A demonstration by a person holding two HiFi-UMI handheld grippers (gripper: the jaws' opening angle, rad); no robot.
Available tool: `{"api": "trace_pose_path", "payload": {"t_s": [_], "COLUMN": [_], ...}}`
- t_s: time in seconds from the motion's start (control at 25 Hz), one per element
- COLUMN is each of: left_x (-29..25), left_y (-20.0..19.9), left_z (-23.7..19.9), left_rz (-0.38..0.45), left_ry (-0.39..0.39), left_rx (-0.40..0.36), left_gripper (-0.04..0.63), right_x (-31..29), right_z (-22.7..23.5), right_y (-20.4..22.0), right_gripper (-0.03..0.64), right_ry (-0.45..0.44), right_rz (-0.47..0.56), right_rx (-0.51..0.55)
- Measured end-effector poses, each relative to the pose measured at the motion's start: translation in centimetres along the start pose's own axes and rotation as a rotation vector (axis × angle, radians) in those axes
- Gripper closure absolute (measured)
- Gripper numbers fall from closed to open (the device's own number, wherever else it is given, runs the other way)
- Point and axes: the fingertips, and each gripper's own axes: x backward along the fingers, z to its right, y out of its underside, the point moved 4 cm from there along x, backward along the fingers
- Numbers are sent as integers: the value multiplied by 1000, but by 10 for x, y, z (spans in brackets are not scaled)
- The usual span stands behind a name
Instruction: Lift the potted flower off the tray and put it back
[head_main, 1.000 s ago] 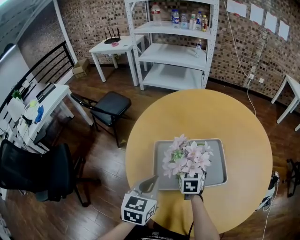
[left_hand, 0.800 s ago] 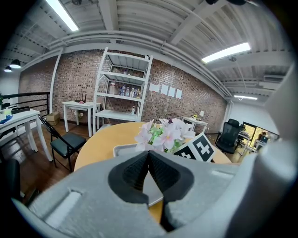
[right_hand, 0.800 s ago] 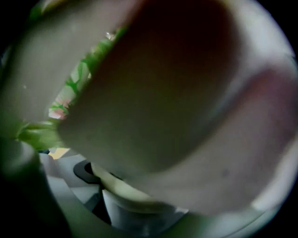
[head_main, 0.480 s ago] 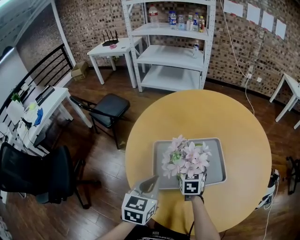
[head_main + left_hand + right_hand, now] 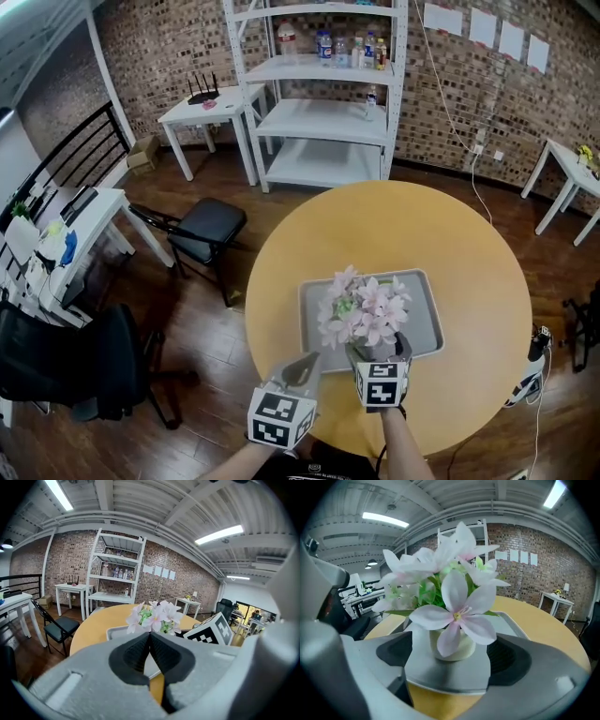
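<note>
The flowers (image 5: 364, 309) are pale pink, the pot (image 5: 467, 648) cream, the tray (image 5: 427, 319) grey, the table (image 5: 469, 272) yellow.

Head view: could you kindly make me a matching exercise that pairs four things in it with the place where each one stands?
Things:
1. pink-and-white potted flower
2. grey rectangular tray
3. black folding chair
4. white metal shelf unit

Places:
A. against the red brick wall
B. on the round yellow table
C. on the dark wooden floor, left of the table
D. on the tray

Pairs: 1-D, 2-B, 3-C, 4-A
</note>
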Motion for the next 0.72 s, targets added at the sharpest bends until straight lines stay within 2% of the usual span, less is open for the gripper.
{"api": "trace_pose_path", "payload": {"t_s": [0.28, 0.52, 0.64, 0.68, 0.72], "left_x": [12, 33, 44, 47, 51], "left_y": [0, -2, 0, 1, 1], "left_z": [15, 25, 31, 32, 33], "left_rz": [5, 28, 40, 45, 50], "left_ry": [54, 75, 89, 93, 98], "left_rx": [-19, -48, -52, -50, -47], "left_gripper": [592, 592, 592, 592, 592], "right_x": [51, 102, 128, 135, 143], "right_z": [-6, -24, -33, -36, -39], "right_y": [-6, -20, -29, -31, -31], "right_gripper": [263, 429, 537, 601, 618], "right_ry": [80, 133, 151, 150, 145], "right_rz": [67, 150, 212, 229, 242], "right_rx": [7, 20, 18, 9, -2]}}
